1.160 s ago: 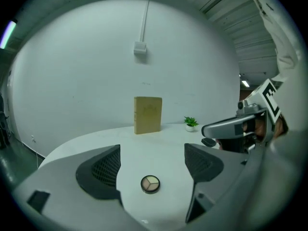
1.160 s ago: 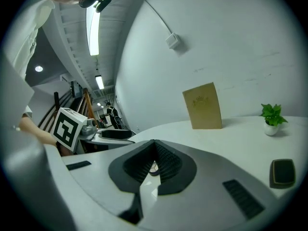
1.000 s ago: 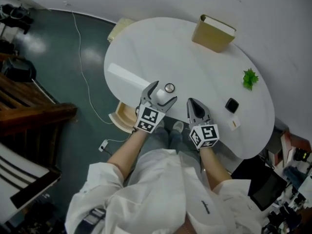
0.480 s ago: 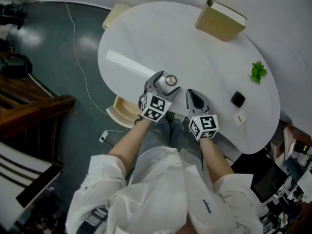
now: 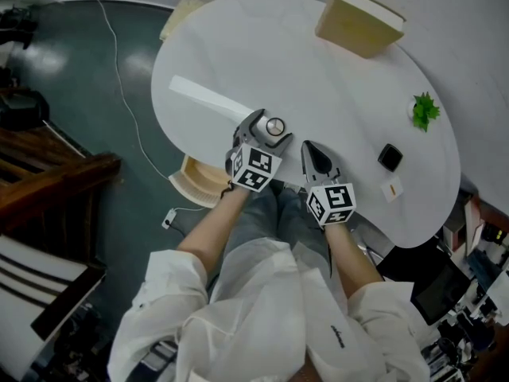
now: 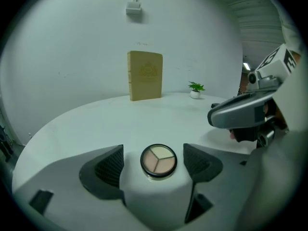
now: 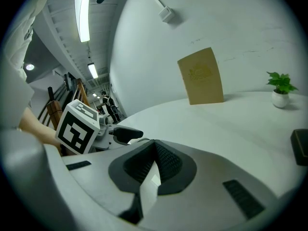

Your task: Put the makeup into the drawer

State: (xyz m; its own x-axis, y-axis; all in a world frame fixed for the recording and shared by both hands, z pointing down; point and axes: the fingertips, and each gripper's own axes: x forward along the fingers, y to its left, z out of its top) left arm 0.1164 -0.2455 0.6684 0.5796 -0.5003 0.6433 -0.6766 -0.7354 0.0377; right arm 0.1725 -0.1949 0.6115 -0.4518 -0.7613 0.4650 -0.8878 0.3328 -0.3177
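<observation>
White table (image 5: 318, 70) holds, nearest the person, the left gripper (image 5: 270, 128) with jaws spread and the round makeup compact (image 6: 159, 160) lying untouched between them, the right gripper (image 7: 155, 153) pinched together empty just beside, a tan book (image 6: 145, 75) upright far behind.

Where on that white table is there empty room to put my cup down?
The widest bare stretch of the table is its middle, in front of the book at the far edge. The near edge is crowded: left gripper around the makeup compact, right gripper beside it. The right end holds a plant, a black item and a small tag.
</observation>
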